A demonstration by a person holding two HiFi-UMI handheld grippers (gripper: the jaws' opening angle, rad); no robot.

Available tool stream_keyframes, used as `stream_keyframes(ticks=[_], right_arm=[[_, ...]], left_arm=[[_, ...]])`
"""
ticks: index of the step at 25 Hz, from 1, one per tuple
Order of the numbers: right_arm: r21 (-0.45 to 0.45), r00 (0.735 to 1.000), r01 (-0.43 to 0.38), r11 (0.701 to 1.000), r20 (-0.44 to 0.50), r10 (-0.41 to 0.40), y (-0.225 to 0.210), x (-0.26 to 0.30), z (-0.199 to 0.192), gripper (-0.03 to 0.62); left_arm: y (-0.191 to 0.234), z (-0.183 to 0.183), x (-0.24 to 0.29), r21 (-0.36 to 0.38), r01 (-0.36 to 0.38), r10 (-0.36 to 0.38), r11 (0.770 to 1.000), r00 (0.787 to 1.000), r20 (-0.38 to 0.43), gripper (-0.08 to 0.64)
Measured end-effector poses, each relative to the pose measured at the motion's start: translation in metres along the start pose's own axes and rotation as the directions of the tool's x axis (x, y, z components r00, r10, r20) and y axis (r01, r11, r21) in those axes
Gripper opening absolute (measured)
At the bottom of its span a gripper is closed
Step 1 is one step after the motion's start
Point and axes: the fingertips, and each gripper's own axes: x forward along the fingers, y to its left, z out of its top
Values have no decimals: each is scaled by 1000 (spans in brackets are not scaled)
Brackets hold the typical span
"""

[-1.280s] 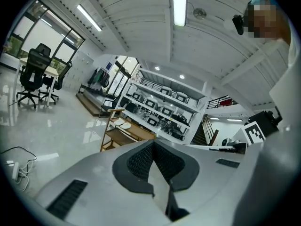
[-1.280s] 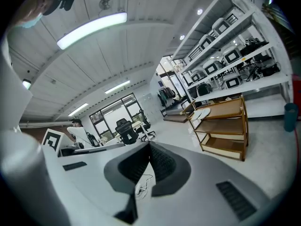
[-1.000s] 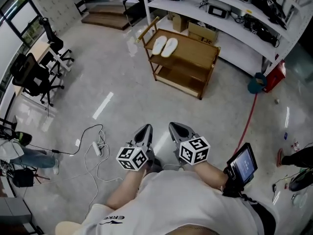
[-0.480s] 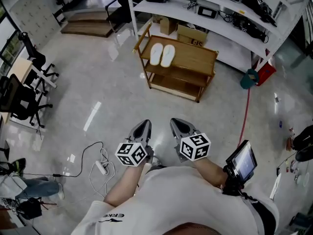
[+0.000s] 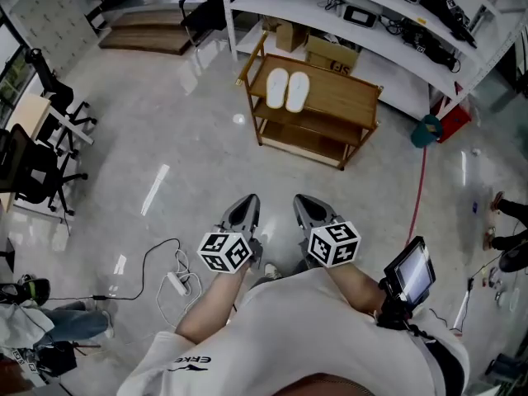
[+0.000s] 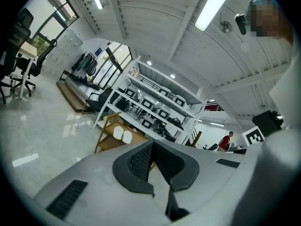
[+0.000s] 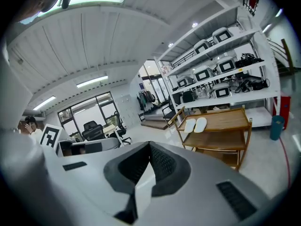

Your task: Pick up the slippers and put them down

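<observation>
Two white slippers (image 5: 287,90) lie side by side at the left end of the top shelf of a wooden trolley (image 5: 346,97). They also show in the left gripper view, slippers (image 6: 122,135), and in the right gripper view, slippers (image 7: 195,124). My left gripper (image 5: 245,210) and right gripper (image 5: 304,209) are held side by side in front of the person, well short of the trolley. Both are shut with nothing between their jaws.
A long white rack (image 5: 388,23) with boxes and devices stands behind the trolley. Office chairs (image 5: 37,172) are at the left. A power strip and cables (image 5: 176,283) lie on the floor near my left side. A red hose (image 5: 419,196) runs on the right.
The person has walked closer to the trolley, which now sits a little nearer and more centred in the head view. Both grippers stayed shut and side by side.
</observation>
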Motion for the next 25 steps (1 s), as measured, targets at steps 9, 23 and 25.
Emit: stream_keyframes(ticks=[9,23,25], right_arm=[[24,1000,-4,1000,23,3,-29,53,21,-3],[53,999,-2,999,51,-1,-140,127,100,-3],[54,999,1,999,51,-3,-158,134,107,-3]], left_arm=[[35,18,47,21,-20,20,1000,1000,-20,3],[60,64,191,84,-47,52,995,996,-66,3],[60,66,211,86,-49,54,995,996,-64,3]])
